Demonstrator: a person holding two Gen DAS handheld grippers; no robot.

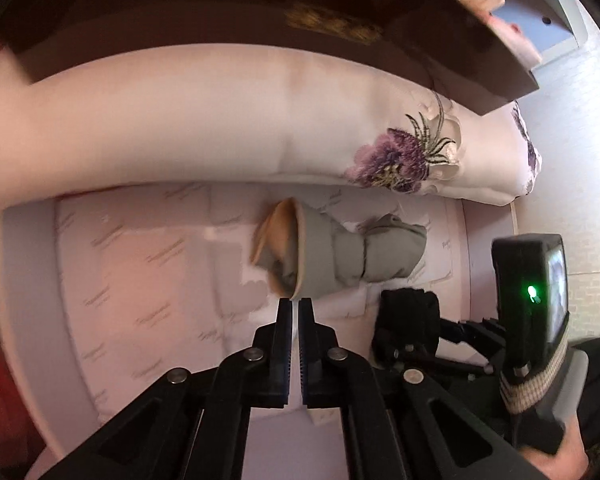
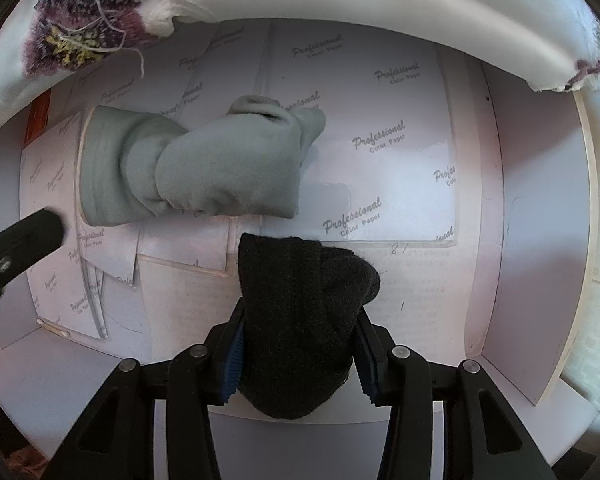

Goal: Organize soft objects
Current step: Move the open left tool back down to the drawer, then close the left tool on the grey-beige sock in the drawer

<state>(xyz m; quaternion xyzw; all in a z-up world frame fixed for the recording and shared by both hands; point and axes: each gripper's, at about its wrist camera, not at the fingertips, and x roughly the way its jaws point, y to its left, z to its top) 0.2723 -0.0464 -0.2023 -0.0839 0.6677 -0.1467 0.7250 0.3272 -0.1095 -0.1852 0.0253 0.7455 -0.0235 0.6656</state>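
Note:
A rolled grey sock bundle lies on paper sheets inside a white drawer; it also shows in the right wrist view. My left gripper is shut and empty, its tips just short of the bundle's near edge. My right gripper is shut on a black sock bundle, held just in front of the grey one. In the left wrist view the black bundle and the right gripper's body sit at the right.
White printed paper sheets line the drawer floor. A white embroidered cloth with a purple flower hangs over the drawer's far side. The drawer's right wall stands close by. A dark wooden edge is above.

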